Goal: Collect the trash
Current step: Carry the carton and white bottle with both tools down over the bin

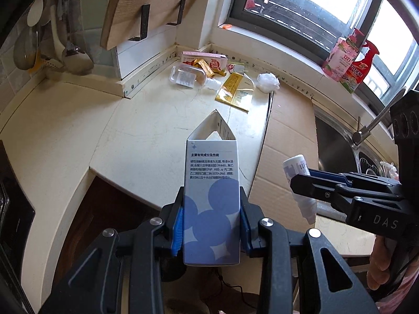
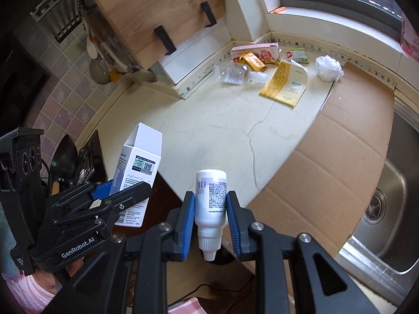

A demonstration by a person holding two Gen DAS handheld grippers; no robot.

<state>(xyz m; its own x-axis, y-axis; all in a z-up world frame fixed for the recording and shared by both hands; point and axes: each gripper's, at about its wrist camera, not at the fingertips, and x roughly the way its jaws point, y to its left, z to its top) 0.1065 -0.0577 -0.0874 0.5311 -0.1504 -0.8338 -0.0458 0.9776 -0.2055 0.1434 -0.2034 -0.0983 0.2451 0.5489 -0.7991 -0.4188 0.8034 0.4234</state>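
- We see the left gripper (image 1: 211, 225) clamped on a white and blue carton (image 1: 211, 196); its blue pads press both sides, and the open top flap points away to 12 o'clock.
- We see the right gripper (image 2: 210, 219) clamped on a small white bottle (image 2: 210, 204), held nozzle towards the camera, pads squeezing its labelled body.
- In the left view the right gripper sits at 3 o'clock with the bottle crosswise between its fingers; in the right view the left gripper and carton sit at 9 o'clock.
- Both hang over the near edge of the pale, cracked counter (image 2: 214, 136).
- A flattened cardboard sheet (image 2: 340, 141) lies on the counter towards 2 o'clock, with a steel sink (image 2: 387, 209) at 3 o'clock.
- More trash lies well apart from both grippers at 12 o'clock, in the far corner: a clear bottle (image 2: 231, 74) on its side, a yellow sachet (image 2: 284, 85), a pink box (image 2: 258, 51) and a crumpled plastic wad (image 2: 328, 68).
- A wooden board (image 2: 162, 13) leans on the wall at 11 o'clock.
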